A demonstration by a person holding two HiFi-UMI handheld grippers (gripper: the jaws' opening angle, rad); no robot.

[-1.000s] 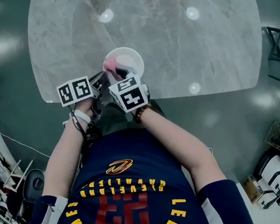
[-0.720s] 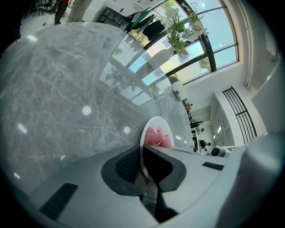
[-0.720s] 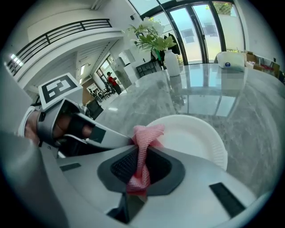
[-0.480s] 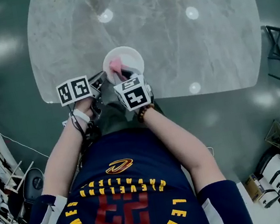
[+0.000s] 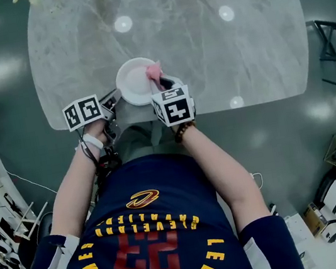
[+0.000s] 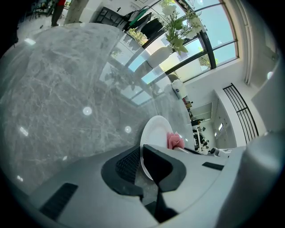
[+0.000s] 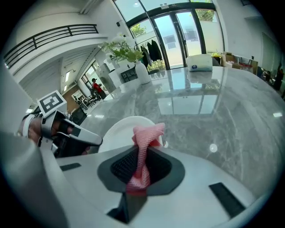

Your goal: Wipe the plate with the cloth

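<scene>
A white plate (image 5: 135, 81) lies on the grey marble table (image 5: 215, 33) near its front edge. My left gripper (image 5: 113, 99) is shut on the plate's (image 6: 153, 133) near rim, which passes between its jaws. A pink cloth (image 7: 144, 140) is pinched in my right gripper (image 7: 141, 165), which is shut on it. In the head view the cloth (image 5: 154, 71) sits at the plate's right edge, with the right gripper (image 5: 163, 87) just behind it. The cloth (image 6: 175, 140) also shows past the plate in the left gripper view.
A white vase with green plants (image 7: 141, 71) and a white box (image 7: 199, 62) stand at the table's far side. The table's front edge (image 5: 215, 109) runs just before the person's body. A dark metal frame (image 5: 333, 52) stands on the floor at right.
The pink cloth and my right gripper have moved from the plate's left part across to its right edge. The left gripper keeps its hold on the plate rim.
</scene>
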